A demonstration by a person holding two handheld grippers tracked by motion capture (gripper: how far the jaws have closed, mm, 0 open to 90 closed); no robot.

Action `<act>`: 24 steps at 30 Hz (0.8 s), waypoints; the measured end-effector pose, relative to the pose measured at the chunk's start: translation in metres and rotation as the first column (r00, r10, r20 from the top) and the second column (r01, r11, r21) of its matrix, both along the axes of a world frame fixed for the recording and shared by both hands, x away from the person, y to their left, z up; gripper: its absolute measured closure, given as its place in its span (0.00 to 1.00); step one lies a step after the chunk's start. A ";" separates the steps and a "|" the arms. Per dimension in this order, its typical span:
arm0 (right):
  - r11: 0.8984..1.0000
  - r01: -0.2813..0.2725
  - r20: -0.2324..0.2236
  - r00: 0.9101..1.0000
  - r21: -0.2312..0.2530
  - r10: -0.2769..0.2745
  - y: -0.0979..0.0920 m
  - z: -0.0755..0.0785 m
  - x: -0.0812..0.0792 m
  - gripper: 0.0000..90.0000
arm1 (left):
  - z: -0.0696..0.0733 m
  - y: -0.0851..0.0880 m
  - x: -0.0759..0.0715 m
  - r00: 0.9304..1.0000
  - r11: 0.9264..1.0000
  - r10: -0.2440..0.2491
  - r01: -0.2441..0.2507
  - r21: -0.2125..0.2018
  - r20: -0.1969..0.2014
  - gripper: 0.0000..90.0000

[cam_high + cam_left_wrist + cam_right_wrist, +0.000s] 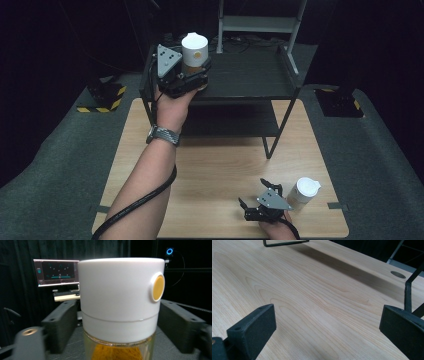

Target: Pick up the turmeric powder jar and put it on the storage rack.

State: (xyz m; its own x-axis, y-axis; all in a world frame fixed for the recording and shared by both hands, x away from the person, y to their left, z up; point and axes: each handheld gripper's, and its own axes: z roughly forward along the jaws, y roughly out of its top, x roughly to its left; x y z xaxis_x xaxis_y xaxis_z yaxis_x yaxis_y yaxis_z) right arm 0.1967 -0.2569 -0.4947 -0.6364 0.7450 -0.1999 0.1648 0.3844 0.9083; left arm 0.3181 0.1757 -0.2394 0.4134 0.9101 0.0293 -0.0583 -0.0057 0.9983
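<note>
A jar with a white lid (194, 50) and amber contents stands on the top shelf of a black rack (250, 75), at its left end. My left gripper (196, 67) reaches in around it. In the left gripper view the jar (120, 302) sits between the fingers (62, 322), which stand slightly off its sides, so the left gripper (118, 315) is open. A second white-lidded jar (305, 191) stands on the wooden table (220, 165) near the front right. Just left of it my right gripper (256, 192) rests open, with bare wood between its jaws (327, 322).
The rack has a lower shelf (225, 120) and thin black legs (283, 243) on the table. A round hole (398, 274) marks the tabletop. A lit monitor (58, 271) stands beyond the rack. Grey carpet (60, 165) surrounds the table.
</note>
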 end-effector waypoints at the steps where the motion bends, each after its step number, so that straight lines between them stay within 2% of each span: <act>1: 1.000 0.000 0.000 1.000 0.000 0.000 0.000 0.000 0.000 0.00 | 0.000 0.000 0.000 1.000 1.000 0.000 0.000 0.000 0.000 0.07; 2: 1.000 0.000 0.000 1.000 -0.001 0.000 0.000 0.000 0.000 0.00 | -0.001 0.001 -0.002 1.000 1.000 -0.009 0.009 -0.003 0.000 0.07; 4: 1.000 -0.001 0.001 1.000 -0.002 0.001 0.000 0.000 0.000 0.00 | -0.002 0.003 -0.004 1.000 1.000 -0.020 0.020 0.000 0.003 0.01; 8: 1.000 -0.001 0.003 1.000 -0.003 0.001 0.000 0.000 0.000 0.00 | -0.005 0.003 -0.017 0.999 1.000 -0.027 0.027 0.009 0.016 0.00; 16: 1.000 -0.001 0.007 1.000 -0.008 0.001 0.001 0.000 -0.001 0.00 | -0.013 0.016 -0.040 0.999 0.999 -0.043 0.043 -0.017 0.012 0.00; 24: 1.000 0.001 0.011 1.000 -0.012 -0.001 0.002 -0.001 -0.001 0.00 | -0.026 0.028 -0.064 0.999 0.999 -0.036 0.036 -0.019 0.018 0.00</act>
State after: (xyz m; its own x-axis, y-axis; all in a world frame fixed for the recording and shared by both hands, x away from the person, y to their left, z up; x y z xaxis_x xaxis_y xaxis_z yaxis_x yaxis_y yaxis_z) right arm 0.1953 -0.2549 -0.4952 -0.6334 0.7430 -0.2162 0.1551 0.3956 0.9052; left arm 0.2542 0.2041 -0.2656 0.4453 0.8952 0.0196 -0.0759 0.0159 0.9970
